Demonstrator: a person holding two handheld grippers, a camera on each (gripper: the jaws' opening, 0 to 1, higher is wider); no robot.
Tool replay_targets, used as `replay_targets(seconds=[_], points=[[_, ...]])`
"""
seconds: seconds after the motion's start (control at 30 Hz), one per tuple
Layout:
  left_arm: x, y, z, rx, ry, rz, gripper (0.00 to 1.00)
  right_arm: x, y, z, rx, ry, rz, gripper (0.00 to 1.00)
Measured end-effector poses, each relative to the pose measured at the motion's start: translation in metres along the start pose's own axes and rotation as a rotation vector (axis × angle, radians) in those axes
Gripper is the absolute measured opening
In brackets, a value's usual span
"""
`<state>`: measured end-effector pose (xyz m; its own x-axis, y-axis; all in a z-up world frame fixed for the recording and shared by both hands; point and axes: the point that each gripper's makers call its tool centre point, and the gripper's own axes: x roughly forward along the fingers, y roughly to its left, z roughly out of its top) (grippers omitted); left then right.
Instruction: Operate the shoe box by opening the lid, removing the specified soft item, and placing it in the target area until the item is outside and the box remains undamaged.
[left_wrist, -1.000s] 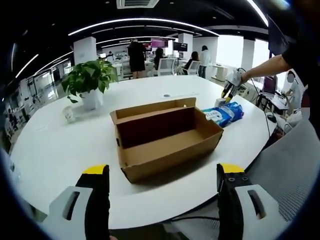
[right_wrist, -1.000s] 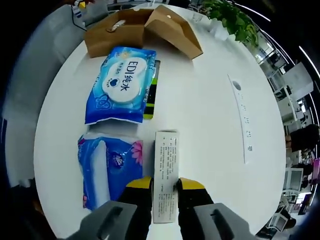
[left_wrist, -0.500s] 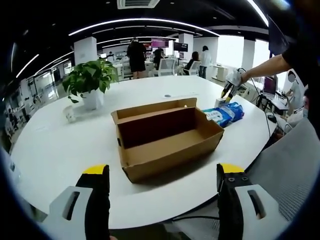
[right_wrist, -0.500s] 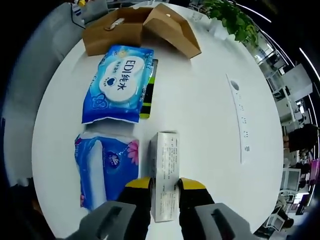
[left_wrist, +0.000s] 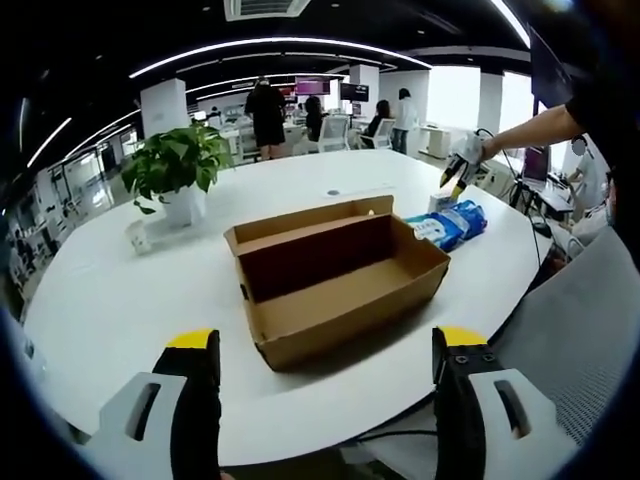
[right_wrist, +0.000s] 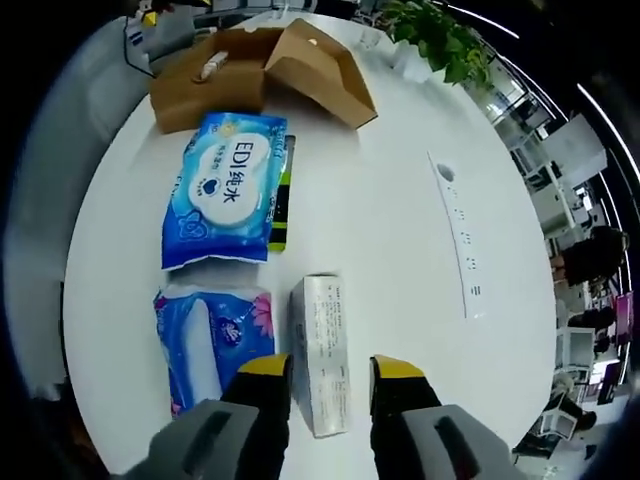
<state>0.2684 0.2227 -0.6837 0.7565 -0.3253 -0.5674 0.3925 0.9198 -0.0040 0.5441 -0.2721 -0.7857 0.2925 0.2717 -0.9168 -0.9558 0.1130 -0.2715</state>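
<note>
A: Where does the white carton (right_wrist: 322, 352) sit relative to the right gripper (right_wrist: 330, 372)?

B: Straight between its jaws. Long axis runs along the gripper's forward line, near end tucked in between the tips. Jaws look slightly parted, gap showing on each side of the carton, so I read it as lying on the counter (right_wrist: 400, 220), not gripped.

A: And the soft items?

B: All outside the shoe box (left_wrist: 335, 275). Blue wipes pack (right_wrist: 225, 190) lies ahead and to the left in the right gripper view, long axis roughly parallel to the carton. Blue tissue pack (right_wrist: 205, 335) sits just beside the carton on the left. A dark flat item (right_wrist: 284, 205) is partly under the wipes pack edge.

A: Box state?

B: Lid open, inside looks empty in the left gripper view, walls look intact. It's well ahead of the left gripper (left_wrist: 325, 352), whose jaws are spread wide, holding nothing.

A: Which arm is nearer the items?

B: Right, clearly. The items lie past the far end of the box from the left one. My guess: removal is essentially done.
</note>
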Motion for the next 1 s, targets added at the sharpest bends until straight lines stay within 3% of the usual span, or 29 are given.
replay_targets(seconds=[0.33,1.0], points=[[0.006,0.005,0.009,0.030,-0.006,-0.035,0.90,-0.020,0.019,0.008,0.067,-0.053,-0.029,0.35],[0.043,0.013,0.023,0.184,0.072,-0.178,0.74,-0.071,0.090,0.063,0.252,-0.244,-0.105,0.50]])
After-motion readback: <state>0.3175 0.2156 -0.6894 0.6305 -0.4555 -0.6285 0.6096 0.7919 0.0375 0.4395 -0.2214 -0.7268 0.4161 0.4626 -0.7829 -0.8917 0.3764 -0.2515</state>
